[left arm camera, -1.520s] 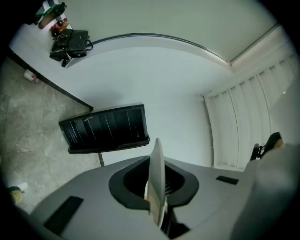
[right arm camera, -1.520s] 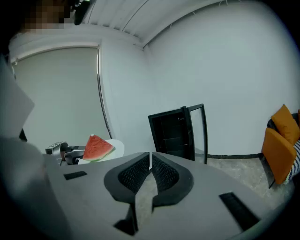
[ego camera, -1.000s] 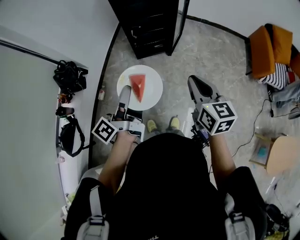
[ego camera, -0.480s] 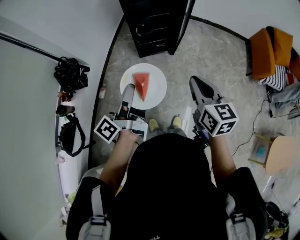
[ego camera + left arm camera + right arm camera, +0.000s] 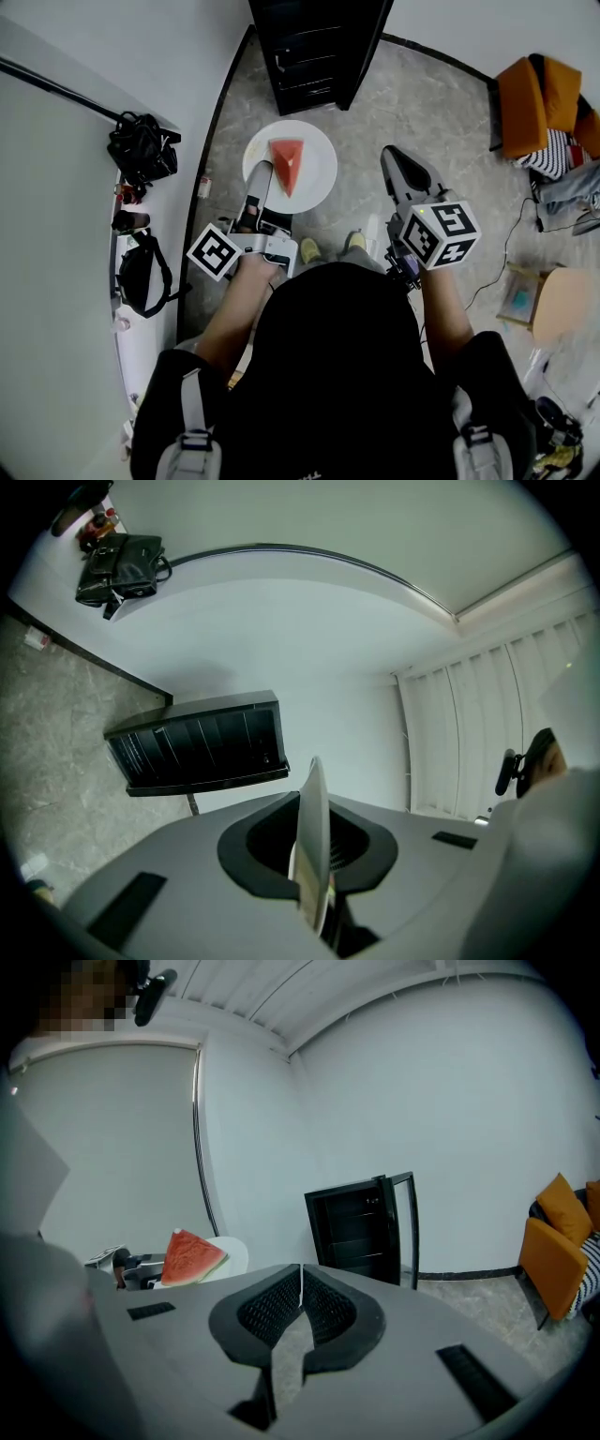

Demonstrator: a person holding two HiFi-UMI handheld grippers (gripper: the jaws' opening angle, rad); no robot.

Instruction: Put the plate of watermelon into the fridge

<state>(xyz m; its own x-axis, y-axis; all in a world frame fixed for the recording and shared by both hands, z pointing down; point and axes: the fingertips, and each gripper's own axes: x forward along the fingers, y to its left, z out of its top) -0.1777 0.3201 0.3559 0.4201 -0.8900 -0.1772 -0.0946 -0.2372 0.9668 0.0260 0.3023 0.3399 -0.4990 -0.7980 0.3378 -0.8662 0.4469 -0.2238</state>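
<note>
A white plate [image 5: 314,155] carries a red watermelon wedge [image 5: 287,161] above the floor, in front of the black fridge [image 5: 314,47]. My left gripper [image 5: 262,175] is shut on the plate's near rim; in the left gripper view the plate [image 5: 312,808] stands edge-on between the jaws. My right gripper [image 5: 403,169] hovers to the right of the plate, shut, with nothing in it; its tips meet in the right gripper view [image 5: 300,1269]. That view shows the watermelon [image 5: 190,1257] at the left and the fridge [image 5: 361,1227] with its door [image 5: 405,1227] open.
A white counter [image 5: 56,187] along the left wall holds black bags [image 5: 142,150]. An orange armchair [image 5: 539,94] stands at the far right, with a cable and a small round table [image 5: 562,309] nearer. My feet [image 5: 328,248] stand on the grey stone floor.
Both grippers and the plate have moved forward toward the fridge, which now sits closer at the top of the head view. The grip on the plate is unchanged.
</note>
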